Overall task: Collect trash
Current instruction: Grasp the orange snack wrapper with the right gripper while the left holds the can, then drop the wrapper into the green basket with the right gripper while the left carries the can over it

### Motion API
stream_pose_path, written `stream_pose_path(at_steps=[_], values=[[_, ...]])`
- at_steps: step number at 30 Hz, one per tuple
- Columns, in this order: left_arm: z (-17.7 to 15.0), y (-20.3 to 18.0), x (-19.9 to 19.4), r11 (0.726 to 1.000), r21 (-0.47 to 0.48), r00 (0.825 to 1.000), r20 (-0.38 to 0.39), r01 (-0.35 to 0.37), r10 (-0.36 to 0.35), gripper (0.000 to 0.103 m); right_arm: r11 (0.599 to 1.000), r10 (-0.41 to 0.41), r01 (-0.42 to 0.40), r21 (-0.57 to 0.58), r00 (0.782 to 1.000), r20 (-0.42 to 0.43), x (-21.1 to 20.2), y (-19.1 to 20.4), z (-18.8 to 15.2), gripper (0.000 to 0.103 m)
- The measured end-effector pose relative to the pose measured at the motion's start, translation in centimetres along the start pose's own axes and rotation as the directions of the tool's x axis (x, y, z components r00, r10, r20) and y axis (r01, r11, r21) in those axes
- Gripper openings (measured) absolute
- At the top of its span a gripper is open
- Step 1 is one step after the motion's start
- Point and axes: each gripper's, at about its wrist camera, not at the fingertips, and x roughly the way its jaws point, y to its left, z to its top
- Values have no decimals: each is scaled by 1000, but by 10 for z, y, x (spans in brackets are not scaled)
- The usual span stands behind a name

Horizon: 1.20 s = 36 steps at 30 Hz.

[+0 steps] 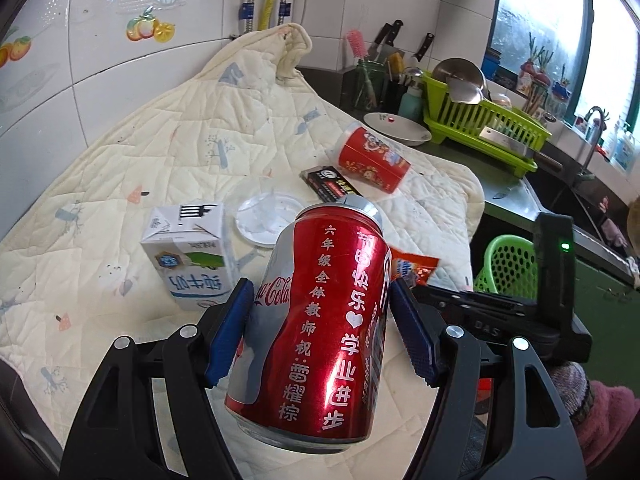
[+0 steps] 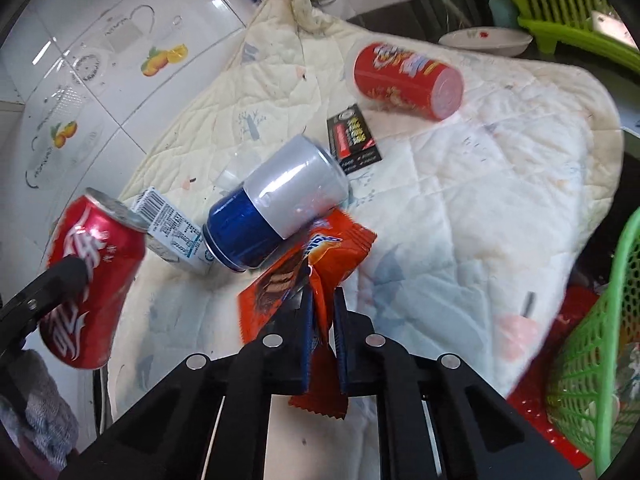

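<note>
Clamped between the blue pads of the left gripper (image 1: 320,320) is a dented red cola can (image 1: 320,320), held clear above the cream quilted cloth (image 1: 160,152). Beyond it on the cloth lie a white milk carton (image 1: 188,256), a clear plastic lid (image 1: 268,216), a small black box (image 1: 332,184) and a red snack tub (image 1: 374,158) tipped on its side. The right gripper (image 2: 323,300) is closed tight on an orange snack wrapper (image 2: 320,256), just in front of a blue and silver can (image 2: 276,204) lying on its side. At the right edge hangs a green mesh basket (image 2: 592,344).
</note>
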Motion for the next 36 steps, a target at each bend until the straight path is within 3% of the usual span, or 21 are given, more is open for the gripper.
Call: stream_pose_path(at_steps=[8, 15, 20, 24, 31, 34, 36], values=[[-3, -32, 3, 998, 35, 998, -9, 55, -54, 69, 1000, -21, 20, 9, 996, 92, -54, -17, -11, 7], [-4, -74, 16, 989, 74, 991, -31, 129, -127, 69, 991, -129, 122, 51, 978, 165, -112, -65, -25, 7], [-4, -114, 29, 975, 111, 980, -60, 193, -187, 69, 952, -305, 294, 86, 938, 166, -149, -119, -38, 8], [-3, -150, 39, 960, 138, 969, -82, 242, -233, 69, 901, -427, 412, 132, 897, 115, -169, -165, -50, 9], [-3, -212, 62, 935, 184, 950, -136, 304, -282, 69, 843, -526, 512, 163, 849, 56, -182, -224, -70, 20], [-5, -238, 75, 926, 192, 940, -169, 325, -295, 69, 839, -531, 515, 174, 846, 55, -182, -236, -73, 31], [-7, -251, 83, 921, 193, 934, -190, 338, -303, 69, 837, -532, 513, 187, 845, 62, -186, -241, -76, 33]])
